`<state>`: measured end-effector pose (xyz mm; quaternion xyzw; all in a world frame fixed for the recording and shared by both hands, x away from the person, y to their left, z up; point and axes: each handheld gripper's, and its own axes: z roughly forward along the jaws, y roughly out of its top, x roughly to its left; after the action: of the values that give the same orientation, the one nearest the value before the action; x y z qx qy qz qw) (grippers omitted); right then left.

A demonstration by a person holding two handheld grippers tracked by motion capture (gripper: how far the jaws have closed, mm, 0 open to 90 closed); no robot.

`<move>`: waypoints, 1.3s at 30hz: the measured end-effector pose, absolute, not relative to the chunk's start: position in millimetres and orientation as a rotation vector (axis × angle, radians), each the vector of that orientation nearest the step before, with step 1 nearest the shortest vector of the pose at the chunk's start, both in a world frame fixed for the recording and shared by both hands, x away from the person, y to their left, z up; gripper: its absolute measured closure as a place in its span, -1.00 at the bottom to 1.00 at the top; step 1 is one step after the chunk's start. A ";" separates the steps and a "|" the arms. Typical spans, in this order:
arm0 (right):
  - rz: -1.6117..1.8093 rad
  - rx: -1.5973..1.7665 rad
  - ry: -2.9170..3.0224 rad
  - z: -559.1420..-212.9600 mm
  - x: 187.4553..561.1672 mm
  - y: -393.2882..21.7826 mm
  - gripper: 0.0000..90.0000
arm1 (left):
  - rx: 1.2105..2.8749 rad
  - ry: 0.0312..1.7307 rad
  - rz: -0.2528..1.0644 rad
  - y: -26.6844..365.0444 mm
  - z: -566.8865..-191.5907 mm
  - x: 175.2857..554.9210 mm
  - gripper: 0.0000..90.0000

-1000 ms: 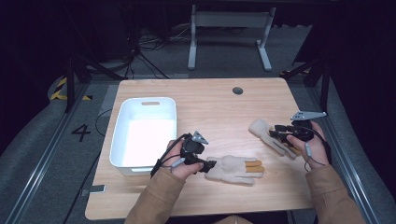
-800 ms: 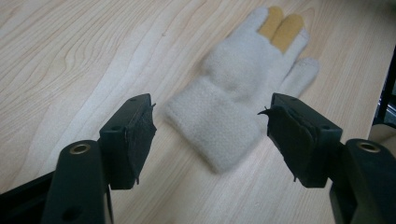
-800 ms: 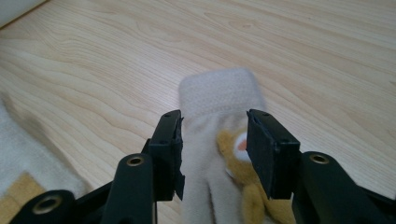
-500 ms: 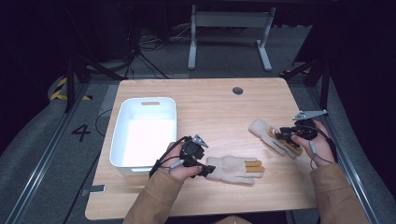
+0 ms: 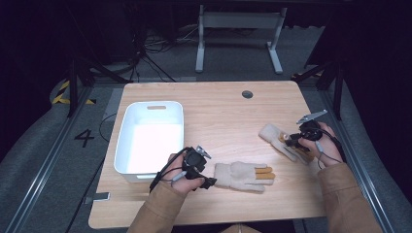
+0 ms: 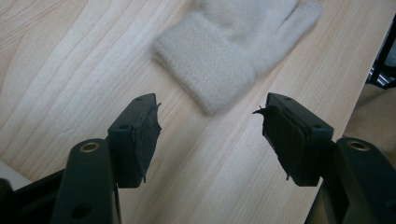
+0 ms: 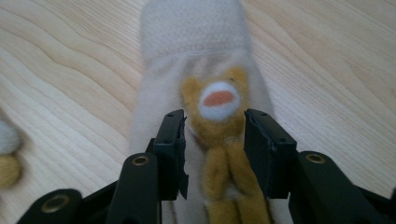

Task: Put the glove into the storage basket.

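Observation:
Two cream knitted gloves lie on the wooden table (image 5: 218, 107). The near glove (image 5: 243, 175) has orange-yellow fingertips, and its cuff (image 6: 219, 60) lies just ahead of my left gripper (image 5: 208, 183). That left gripper (image 6: 208, 126) is open; its jaws have just been closing a little, with only bare wood between them. The far glove (image 5: 273, 135) lies by the table's right edge and carries a yellow bear patch (image 7: 217, 100). My right gripper (image 5: 291, 141) sits low over it. Its jaws (image 7: 212, 140) stand open on either side of the bear's body.
A white plastic bin (image 5: 154, 104) stands on the left half of the table, right beside my left hand. A small round grommet (image 5: 247, 93) is set in the tabletop near the back edge. Dark floor and a desk frame lie beyond.
My right gripper has shifted slightly and come lower over the bear glove. My left hand has stayed beside the near glove's cuff.

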<state>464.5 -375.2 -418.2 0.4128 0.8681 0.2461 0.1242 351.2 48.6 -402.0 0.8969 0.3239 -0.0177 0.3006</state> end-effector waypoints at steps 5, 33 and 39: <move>0.677 1.229 2.546 -421.4 469.5 -374.1 0.25 | 2.375 0.873 -0.040 52.9 -402.5 350.5 -0.19; 0.654 1.243 2.568 -420.9 468.9 -375.2 0.63 | 2.352 0.859 -0.009 53.6 -399.9 350.3 -0.19; 0.708 1.234 2.558 -411.8 462.5 -378.4 0.64 | 2.358 0.844 -0.011 51.4 -399.2 351.9 -0.18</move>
<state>462.5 -378.4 -411.8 0.4191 0.8690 0.2405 0.1070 351.9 51.4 -399.2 0.8941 0.3201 -0.0041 0.3134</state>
